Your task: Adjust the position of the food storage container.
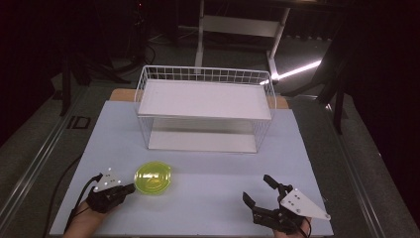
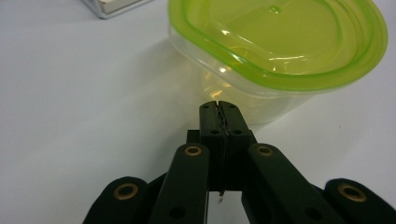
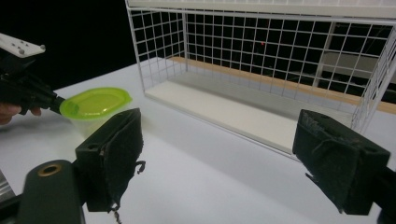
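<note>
A clear plastic container with a lime-green lid [image 1: 153, 178] stands on the white table near its front left; the same container [image 2: 280, 51] looms just past my left gripper's tips. My left gripper [image 1: 130, 188] is shut with nothing between its jaws, its tips [image 2: 219, 112] right at the tub's side wall. Touching or a hair apart, I cannot tell. My right gripper [image 1: 257, 190] rests at the front right with jaws wide open and nothing between them [image 3: 219, 158]. From there the container [image 3: 95, 105] sits off to the left.
A white wire shelf rack [image 1: 205, 106] with a flat upper shelf and a lower shelf stands at the table's middle back; its wire mesh [image 3: 280, 51] faces my right gripper. Dark floor and a desk frame [image 1: 240, 27] lie beyond.
</note>
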Available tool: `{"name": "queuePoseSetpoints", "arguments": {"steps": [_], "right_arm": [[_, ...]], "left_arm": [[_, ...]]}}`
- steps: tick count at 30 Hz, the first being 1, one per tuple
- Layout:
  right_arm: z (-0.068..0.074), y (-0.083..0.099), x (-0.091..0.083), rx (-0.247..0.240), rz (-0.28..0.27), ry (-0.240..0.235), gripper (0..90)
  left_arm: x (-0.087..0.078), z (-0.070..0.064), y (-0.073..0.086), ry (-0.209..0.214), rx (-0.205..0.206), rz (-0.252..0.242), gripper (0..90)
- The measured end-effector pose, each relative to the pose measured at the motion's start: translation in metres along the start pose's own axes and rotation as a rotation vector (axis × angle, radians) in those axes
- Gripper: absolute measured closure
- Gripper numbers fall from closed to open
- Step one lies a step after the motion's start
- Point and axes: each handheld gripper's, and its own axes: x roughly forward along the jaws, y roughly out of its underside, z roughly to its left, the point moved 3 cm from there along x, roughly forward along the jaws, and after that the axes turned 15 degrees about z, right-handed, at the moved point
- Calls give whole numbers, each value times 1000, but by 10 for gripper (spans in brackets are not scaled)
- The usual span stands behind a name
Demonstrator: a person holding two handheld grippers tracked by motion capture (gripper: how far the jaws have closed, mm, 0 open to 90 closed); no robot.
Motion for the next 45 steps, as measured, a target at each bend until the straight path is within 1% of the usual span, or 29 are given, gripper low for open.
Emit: {"name": "queuePoseSetpoints", "arguments": {"steps": [2, 3, 4, 7, 9, 11, 13, 14, 15, 18, 22, 26, 27, 29, 31, 33, 35, 38, 40, 41, 45], "right_arm": [[0, 1, 1, 2, 11, -1, 158], [-1, 2, 1, 4, 14, -3, 158], [-1, 2, 1, 5, 19, -3, 158], [0, 3, 1, 2, 22, -8, 158], [0, 3, 2, 1, 24, -9, 158], [0, 3, 3, 3, 26, -10, 158], [0, 3, 3, 0, 26, -11, 158], [1, 3, 3, -1, 27, -11, 158], [1, 3, 3, -3, 28, -13, 158], [1, 3, 3, -7, 30, -14, 158], [2, 4, 5, -3, 33, -23, 158], [4, 4, 8, -6, 43, -33, 158], [4, 4, 8, -7, 45, -33, 158], [5, 4, 8, -9, 45, -37, 158], [6, 4, 8, -14, 43, -37, 158], [6, 5, 8, -19, 47, -39, 158], [6, 6, 9, -32, 57, -32, 158], [4, 6, 10, -16, 58, -34, 158], [3, 6, 10, -9, 54, -36, 159], [4, 5, 10, -7, 54, -36, 158], [6, 6, 10, -32, 60, -36, 158]], "left_arm": [[2, -1, -2, 13, -9, 4, 900], [4, -2, -4, 22, -17, -3, 900], [4, -2, -5, 23, -16, -4, 900], [6, -6, -9, 17, 8, -1, 900], [10, -8, -13, 26, 6, 4, 900], [14, -10, -17, 25, 18, 16, 900], [17, -13, -21, 35, 25, 25, 900], [20, -15, -23, 30, 31, 27, 900], [22, -17, -26, 38, 30, 31, 900], [27, -22, -35, 39, 45, 34, 900], [35, -24, -44, 35, 50, 38, 900], [41, -26, -52, 41, 49, 30, 900], [43, -27, -54, 37, 51, 31, 900], [45, -28, -57, 43, 53, 33, 900], [47, -28, -60, 48, 49, 22, 900], [47, -29, -61, 65, 46, 9, 900], [44, -29, -60, 52, 55, 13, 900], [37, -26, -57, 39, 44, 5, 900], [36, -24, -58, 41, 34, 4, 900], [37, -22, -58, 43, 25, 1, 900], [45, -21, -63, 59, 5, 4, 900]]}}
